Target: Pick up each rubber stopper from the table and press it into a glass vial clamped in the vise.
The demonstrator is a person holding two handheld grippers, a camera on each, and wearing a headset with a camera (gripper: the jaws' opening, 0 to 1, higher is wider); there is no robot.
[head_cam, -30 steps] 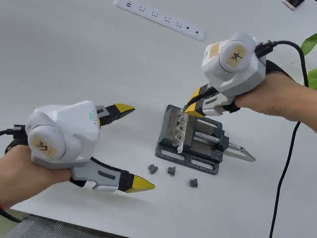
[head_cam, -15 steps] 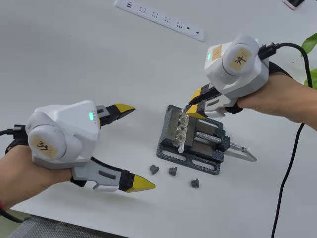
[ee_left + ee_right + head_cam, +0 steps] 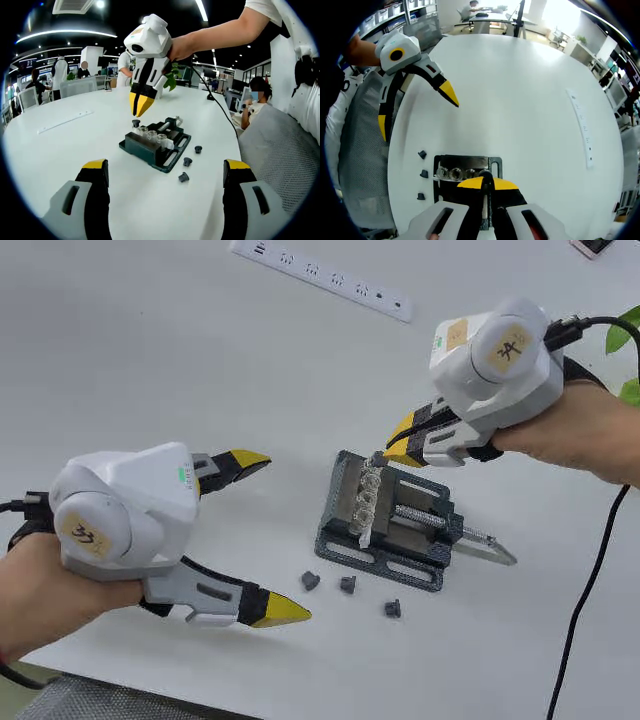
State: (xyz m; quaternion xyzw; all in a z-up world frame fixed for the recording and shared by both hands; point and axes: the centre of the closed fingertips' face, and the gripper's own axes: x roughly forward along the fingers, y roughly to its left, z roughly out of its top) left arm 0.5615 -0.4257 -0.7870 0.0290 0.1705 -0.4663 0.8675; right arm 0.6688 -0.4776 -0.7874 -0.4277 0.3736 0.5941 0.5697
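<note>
Two hands hold grippers: left gripper spread wide beside the vise, right gripper pinched closed, angled down above the vials.

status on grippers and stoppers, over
Left gripper open, hovering beside the vise. Right gripper shut, tips just above the stoppered end vial. Three stoppers loose on table; path clear.

Noted white power strip lying flat at the far side, sockets up. Green plant leaves poking in at right edge. Grey mesh chair close at near left corner. In left gripper view: long ceiling light strips, a seated person beyond the mesh seat.
</note>
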